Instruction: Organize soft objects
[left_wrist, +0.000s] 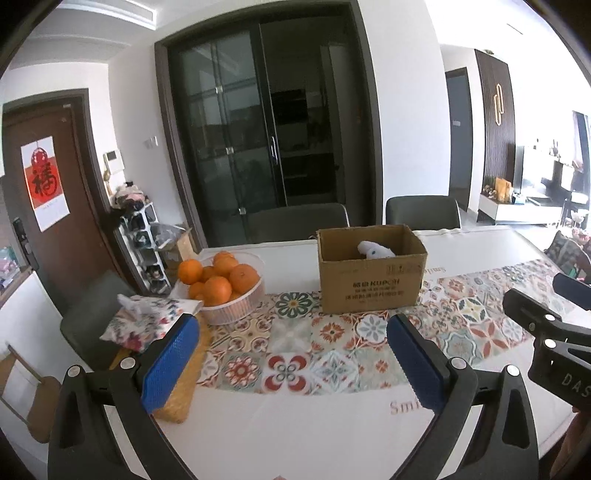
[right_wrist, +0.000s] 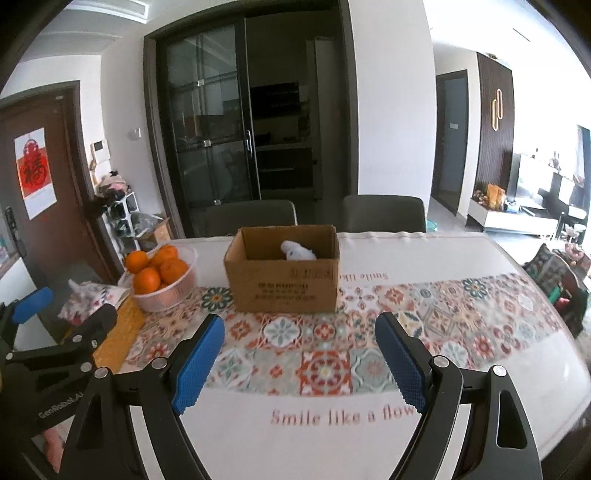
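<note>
An open cardboard box (left_wrist: 371, 286) stands on the patterned tablecloth, also in the right wrist view (right_wrist: 282, 286). A white soft toy (left_wrist: 373, 251) lies inside it, partly hidden by the box wall; it also shows in the right wrist view (right_wrist: 298, 252). My left gripper (left_wrist: 293, 354) is open and empty, above the table in front of the box. My right gripper (right_wrist: 301, 354) is open and empty, also in front of the box. Each gripper shows at the edge of the other's view.
A white bowl of oranges (left_wrist: 221, 286) stands left of the box, also in the right wrist view (right_wrist: 162, 277). A floral fabric tissue pouch (left_wrist: 147, 321) lies at the table's left edge. Two grey chairs (left_wrist: 299, 221) stand behind the table.
</note>
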